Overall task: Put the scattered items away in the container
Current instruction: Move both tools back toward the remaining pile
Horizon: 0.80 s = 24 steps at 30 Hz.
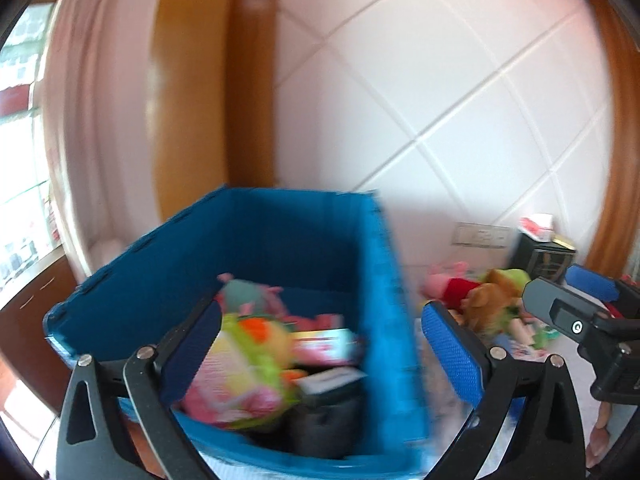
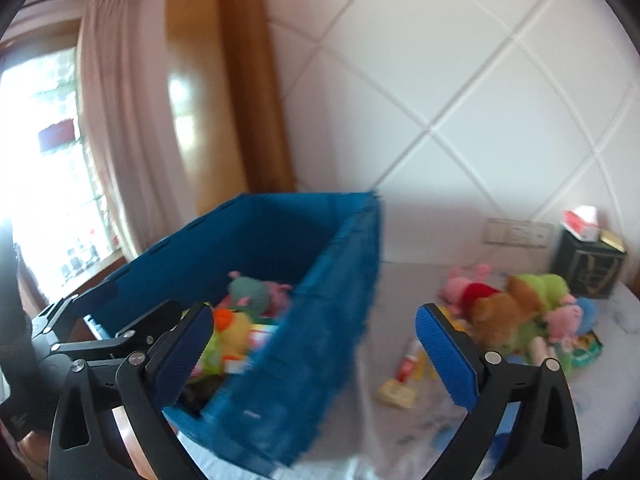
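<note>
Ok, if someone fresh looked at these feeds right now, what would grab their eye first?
The big blue container dominates the centre of both views, already holding several bright plush toys. Next, the colourful pile of stuffed animals still lying on the white surface to its right, in front of a dark box. Both tongs, left and right, are open and empty near the container.

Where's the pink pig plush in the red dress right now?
Right wrist view: the pink pig plush lies on the bed, right of the blue bin, against the brown plush.
</note>
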Each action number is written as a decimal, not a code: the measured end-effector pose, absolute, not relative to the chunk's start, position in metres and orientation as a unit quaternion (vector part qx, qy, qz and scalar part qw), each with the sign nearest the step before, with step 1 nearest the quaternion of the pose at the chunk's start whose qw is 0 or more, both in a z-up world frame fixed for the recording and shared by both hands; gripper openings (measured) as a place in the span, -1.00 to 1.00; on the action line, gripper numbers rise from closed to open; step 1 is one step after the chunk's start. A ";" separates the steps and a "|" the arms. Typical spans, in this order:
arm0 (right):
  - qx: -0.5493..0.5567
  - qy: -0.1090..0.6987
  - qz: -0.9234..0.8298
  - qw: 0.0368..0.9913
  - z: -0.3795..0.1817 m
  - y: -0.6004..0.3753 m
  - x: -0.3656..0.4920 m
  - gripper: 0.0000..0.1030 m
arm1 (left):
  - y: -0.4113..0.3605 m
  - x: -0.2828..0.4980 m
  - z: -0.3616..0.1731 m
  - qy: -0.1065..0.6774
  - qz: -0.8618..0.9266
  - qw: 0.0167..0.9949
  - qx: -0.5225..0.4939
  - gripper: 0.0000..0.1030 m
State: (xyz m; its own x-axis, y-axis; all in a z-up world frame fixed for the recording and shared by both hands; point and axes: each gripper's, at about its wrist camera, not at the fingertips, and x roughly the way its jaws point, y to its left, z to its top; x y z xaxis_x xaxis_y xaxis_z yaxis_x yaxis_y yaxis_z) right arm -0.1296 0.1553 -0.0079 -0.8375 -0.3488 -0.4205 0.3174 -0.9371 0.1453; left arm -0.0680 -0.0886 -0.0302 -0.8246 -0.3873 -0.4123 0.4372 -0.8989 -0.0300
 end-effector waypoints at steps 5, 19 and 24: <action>0.222 -0.058 -0.963 0.141 -0.015 0.247 -0.113 0.99 | -0.010 -0.093 -0.031 0.046 -0.961 0.185 0.198 0.98; 0.300 -0.104 -0.945 0.077 -0.089 0.439 -0.091 0.99 | 0.140 -0.150 -0.097 0.031 -0.942 0.151 0.300 0.98; 0.314 -0.126 -0.940 0.045 -0.110 0.468 -0.078 0.99 | 0.159 -0.162 -0.126 0.008 -0.931 0.133 0.339 0.98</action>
State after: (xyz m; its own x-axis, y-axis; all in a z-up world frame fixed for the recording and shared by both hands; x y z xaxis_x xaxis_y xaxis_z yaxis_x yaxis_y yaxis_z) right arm -0.0778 0.4684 -0.1097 -0.7990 -0.1642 -0.5785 0.0066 -0.9643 0.2646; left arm -0.1621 0.1585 -0.1261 -0.7352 -0.2415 -0.6333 0.2530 -0.9646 0.0741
